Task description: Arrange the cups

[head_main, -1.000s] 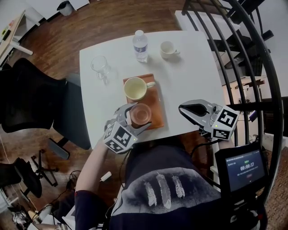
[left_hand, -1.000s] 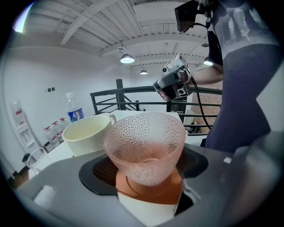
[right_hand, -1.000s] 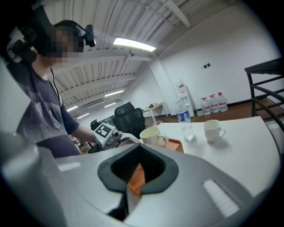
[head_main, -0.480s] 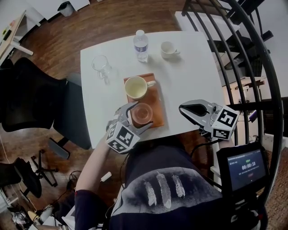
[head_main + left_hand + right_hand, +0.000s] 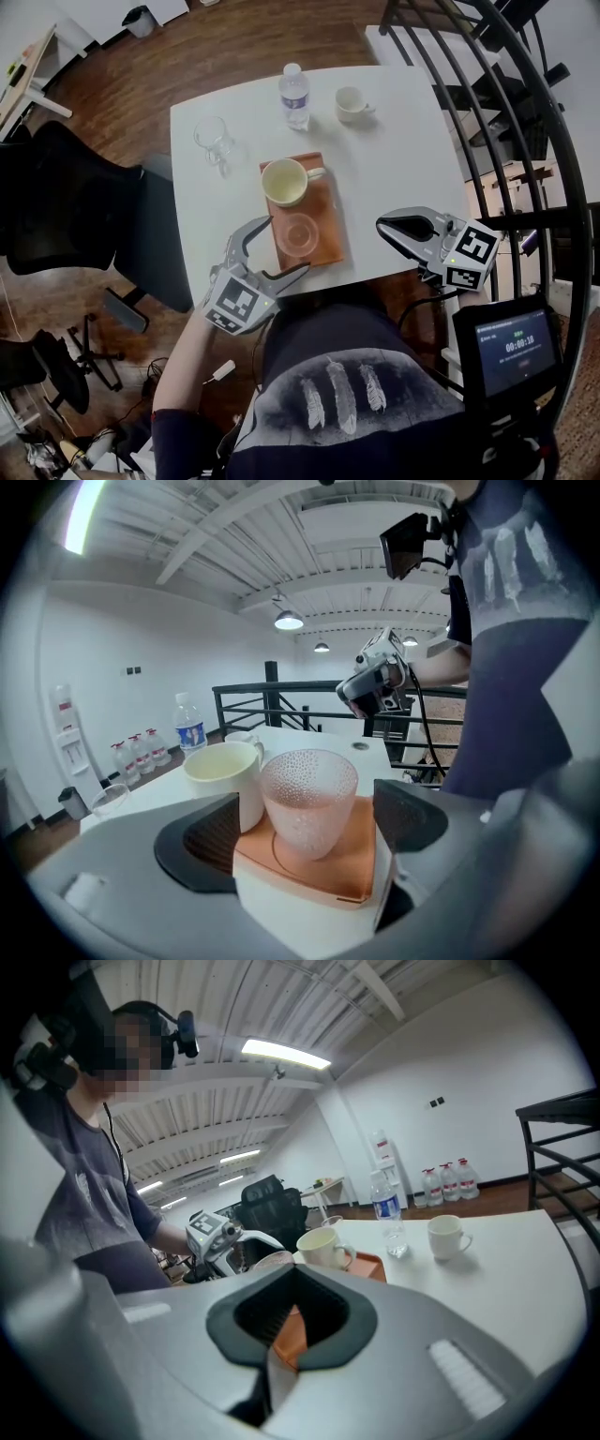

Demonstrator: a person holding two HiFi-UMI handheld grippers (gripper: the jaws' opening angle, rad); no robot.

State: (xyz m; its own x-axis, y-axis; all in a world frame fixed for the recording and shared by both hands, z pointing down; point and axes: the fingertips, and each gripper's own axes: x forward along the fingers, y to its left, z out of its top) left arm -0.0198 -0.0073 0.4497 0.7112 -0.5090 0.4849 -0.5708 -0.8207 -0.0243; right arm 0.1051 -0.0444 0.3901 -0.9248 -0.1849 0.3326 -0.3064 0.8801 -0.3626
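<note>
A pink dimpled glass cup [image 5: 298, 233] stands on the near half of an orange tray [image 5: 326, 246], with a cream mug [image 5: 284, 182] behind it on the same tray. My left gripper [image 5: 285, 246] is open at the tray's near left corner; its jaws have just been opening. In the left gripper view the pink cup [image 5: 309, 799] stands free between the spread pads [image 5: 211, 834], touching neither, and the cream mug [image 5: 225, 775] is just behind it. My right gripper [image 5: 381, 226] hovers shut and empty over the table's near right part, apart from the tray.
A clear glass mug [image 5: 212, 139] stands at the far left of the white table [image 5: 394, 159]. A water bottle [image 5: 293, 96] and a small white cup [image 5: 351, 102] stand at the far edge. A black office chair [image 5: 66, 197] is left of the table, a black railing [image 5: 506, 141] right.
My left gripper's jaws have spread away from the pink cup, and the gripper has drawn back toward the table's near edge and lifted. The cup stays on the tray. The right gripper has not moved.
</note>
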